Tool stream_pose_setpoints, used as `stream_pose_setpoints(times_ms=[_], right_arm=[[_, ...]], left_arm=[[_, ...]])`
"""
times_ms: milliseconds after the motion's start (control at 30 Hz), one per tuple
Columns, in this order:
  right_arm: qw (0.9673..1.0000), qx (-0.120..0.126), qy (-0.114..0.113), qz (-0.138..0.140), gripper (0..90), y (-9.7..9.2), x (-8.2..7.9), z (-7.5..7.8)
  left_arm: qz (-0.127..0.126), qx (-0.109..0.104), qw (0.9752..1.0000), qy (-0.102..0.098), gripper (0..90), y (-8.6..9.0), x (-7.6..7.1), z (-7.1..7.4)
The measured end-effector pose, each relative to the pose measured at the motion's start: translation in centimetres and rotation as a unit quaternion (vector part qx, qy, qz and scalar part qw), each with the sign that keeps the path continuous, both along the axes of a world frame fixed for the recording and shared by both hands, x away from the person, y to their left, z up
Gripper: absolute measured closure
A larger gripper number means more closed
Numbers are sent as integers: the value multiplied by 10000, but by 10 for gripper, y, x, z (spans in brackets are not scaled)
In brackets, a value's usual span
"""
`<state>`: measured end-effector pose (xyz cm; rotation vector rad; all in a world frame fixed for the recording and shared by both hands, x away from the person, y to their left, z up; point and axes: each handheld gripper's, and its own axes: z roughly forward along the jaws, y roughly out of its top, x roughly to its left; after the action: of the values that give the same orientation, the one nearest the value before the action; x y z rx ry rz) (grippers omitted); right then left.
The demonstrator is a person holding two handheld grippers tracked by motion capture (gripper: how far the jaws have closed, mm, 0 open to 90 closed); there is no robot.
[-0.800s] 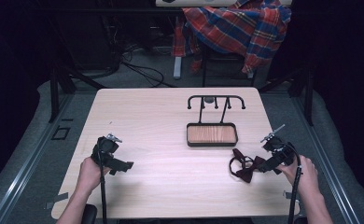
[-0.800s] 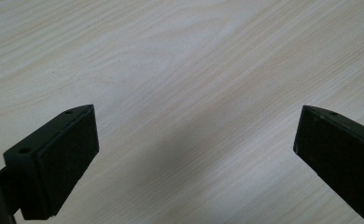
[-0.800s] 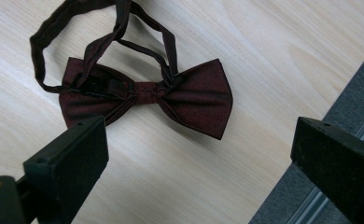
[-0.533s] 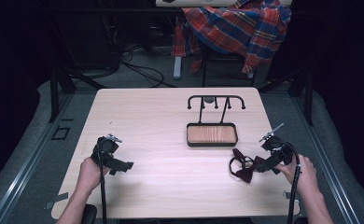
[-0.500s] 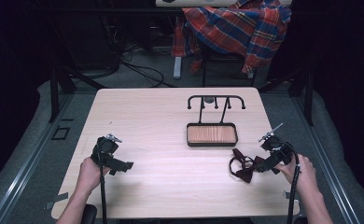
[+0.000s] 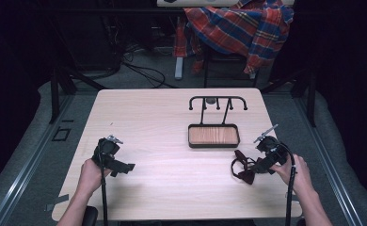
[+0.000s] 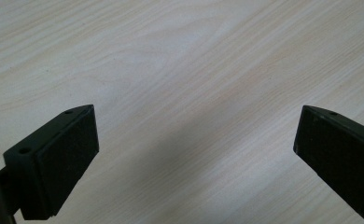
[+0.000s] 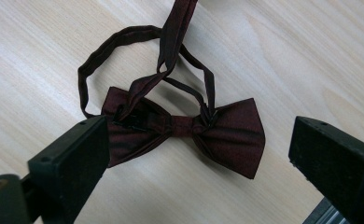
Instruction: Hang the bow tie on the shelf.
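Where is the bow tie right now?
In the high view the bow tie lies flat on the table's right side, just before the open right gripper, below the wooden tray.

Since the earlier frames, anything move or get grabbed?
No visible change. The right tool sits at the dark red bow tie near the table's right edge, jaws wide to either side of it, not gripping. The left tool stays open over bare wood. The tray stand has not shifted.
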<state>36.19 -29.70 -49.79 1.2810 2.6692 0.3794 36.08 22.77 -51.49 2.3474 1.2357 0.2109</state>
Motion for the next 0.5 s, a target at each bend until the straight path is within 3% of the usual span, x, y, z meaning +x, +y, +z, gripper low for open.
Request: stream_pose_setpoints(times_ms=[200, 333, 367, 500], right_arm=[[9998, -124, -139, 26, 131, 3, 1, -4], [9998, -198, -81, 25, 166, 5, 4, -8], [9998, -196, -82, 6, 218, 6, 4, -12], [9993, -361, -91, 65, 274, 8, 7, -13]], left_arm=[[-14, 7, 10000, -16, 1, -1, 0, 0], [-25, 13, 10000, -3, 1, -1, 0, 0], [-28, 10, 10000, -10, 1, -1, 0, 0], [-34, 18, 10000, -21, 1, -2, 0, 0]])
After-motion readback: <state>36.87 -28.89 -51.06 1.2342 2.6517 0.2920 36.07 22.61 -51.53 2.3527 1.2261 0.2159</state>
